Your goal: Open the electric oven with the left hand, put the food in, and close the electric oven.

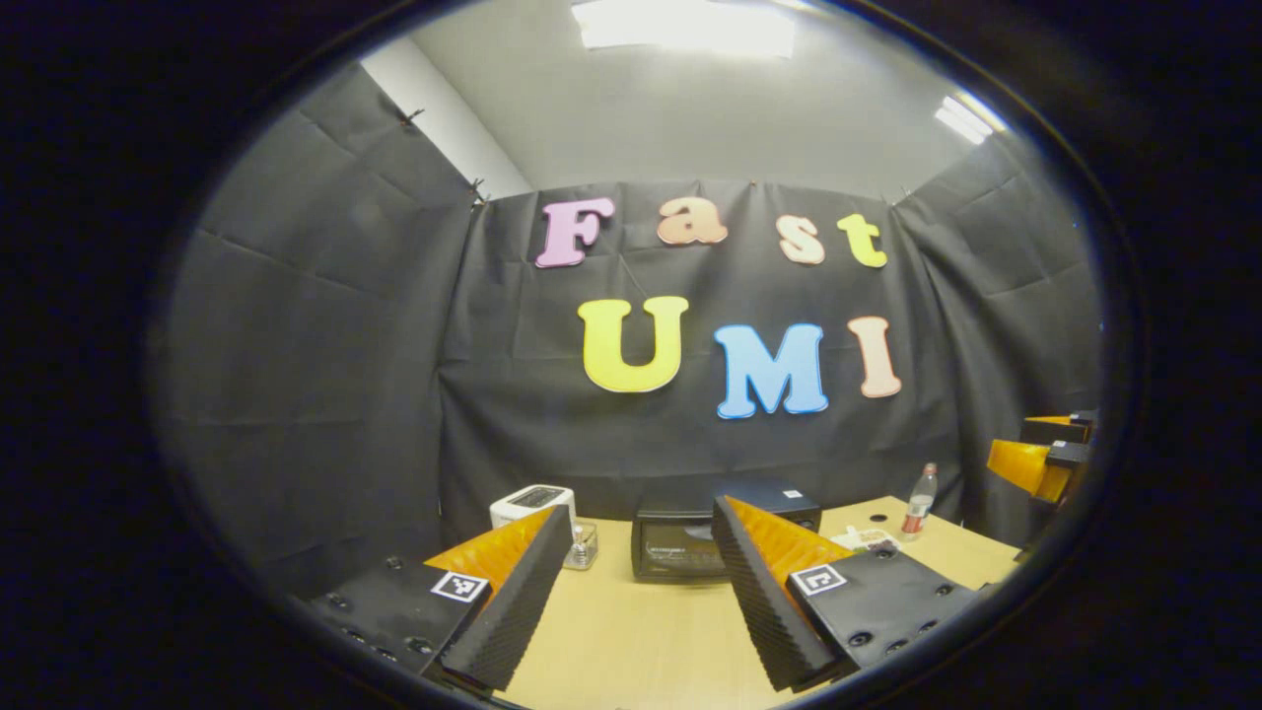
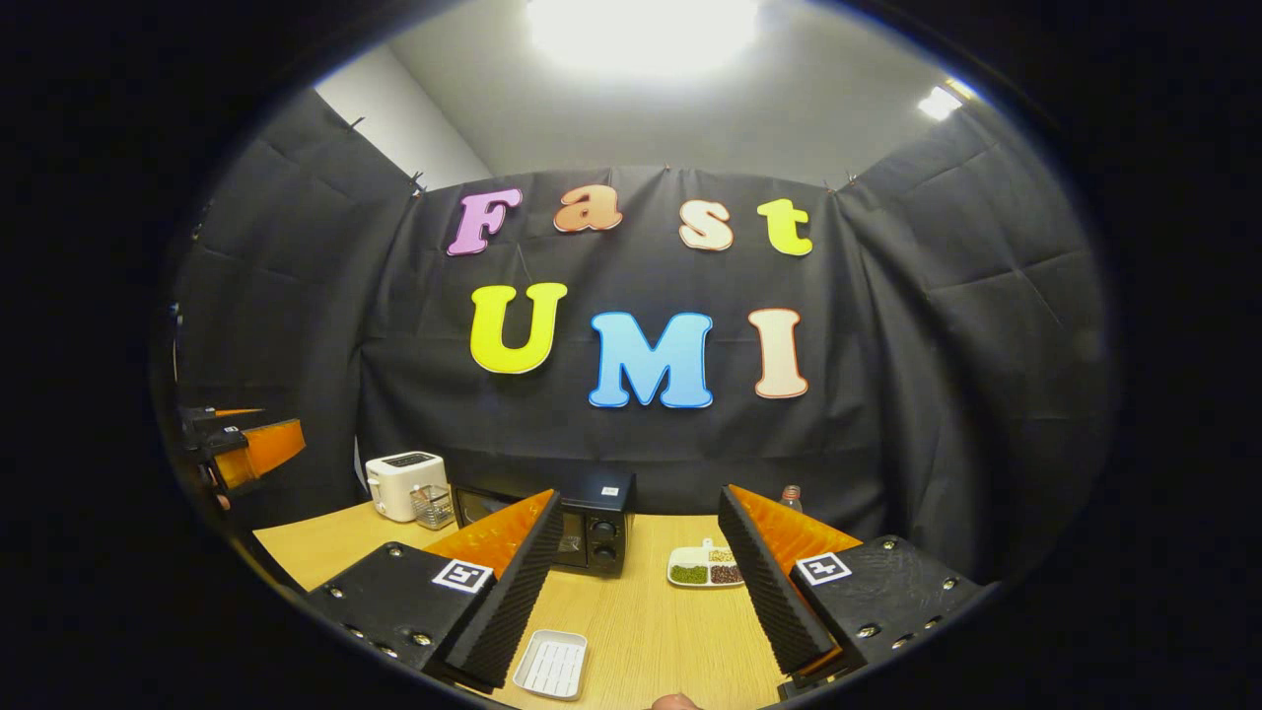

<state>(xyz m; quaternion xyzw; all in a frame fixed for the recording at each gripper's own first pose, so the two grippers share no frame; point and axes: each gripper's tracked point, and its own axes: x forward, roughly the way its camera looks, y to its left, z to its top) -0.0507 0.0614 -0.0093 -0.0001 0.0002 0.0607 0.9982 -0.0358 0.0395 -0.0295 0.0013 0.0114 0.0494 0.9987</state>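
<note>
A small black electric oven (image 1: 690, 542) stands at the back of the wooden table with its door closed; in the right gripper view the oven (image 2: 592, 532) shows its two knobs. A white divided dish of food (image 2: 706, 568) sits right of it, also seen as the dish (image 1: 866, 539). My left gripper (image 1: 643, 592) is open above the table, well short of the oven, nothing between its fingers. My right gripper (image 2: 641, 592) is open too, empty, over the table's front. The right gripper also appears at the far right (image 1: 1045, 459), and the left gripper at the far left (image 2: 242, 444).
A white toaster (image 2: 404, 483) and a small clear glass container (image 2: 431, 505) stand left of the oven. A plastic bottle (image 1: 919, 501) is at the back right. A white ribbed tray (image 2: 552, 664) lies on the wooden table (image 2: 651, 631) near the front.
</note>
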